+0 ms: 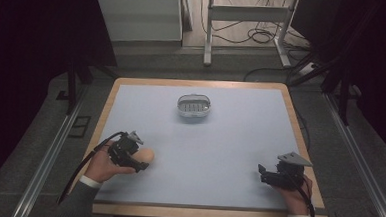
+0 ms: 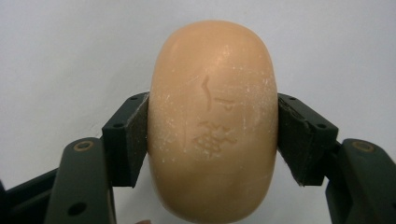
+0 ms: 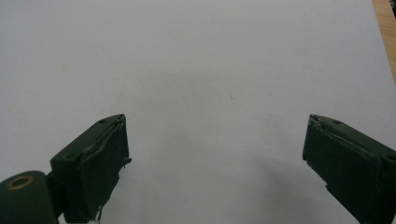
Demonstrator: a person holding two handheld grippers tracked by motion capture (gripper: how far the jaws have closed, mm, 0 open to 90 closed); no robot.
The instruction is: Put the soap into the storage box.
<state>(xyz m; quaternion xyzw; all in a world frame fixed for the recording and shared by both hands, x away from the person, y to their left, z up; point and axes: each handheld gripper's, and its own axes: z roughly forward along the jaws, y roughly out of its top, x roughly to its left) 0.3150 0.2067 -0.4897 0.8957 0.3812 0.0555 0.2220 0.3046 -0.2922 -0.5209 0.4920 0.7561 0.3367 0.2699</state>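
A: Where's the soap bar (image 2: 212, 126) rn?

B: Near-left part of the table (image 1: 239, 141), on the pale blue mat, btwn the jaws of the left gripper (image 1: 140, 162). Both pads touch its long sides, one each side, about mid-length. So the jaws are pinching it across the narrow width.

A: Lifted or still down?

B: Can't tell from the high view; it looks low, at or just above the mat.

A: How's it gonna handle?

B: My guess: stiff, fairly dense for its size, smooth rounded sides w/ a dusty white film. Prob slippery, and the curve means it could squirt out fwd or back if squeezed off-centre. Mid-length grip as now looks best, pads flat on the widest part. Stamped top face scuffs easily, so firm but not crushing.

A: Right gripper (image 3: 215, 163)?

B: Jaws spread wide, nothing btwn them, over bare mat near-right, well apart from the soap.

A: Anything else?

B: White soap dish (image 1: 194, 106) w/ slotted floor, far-centre, empty, well apart from both.
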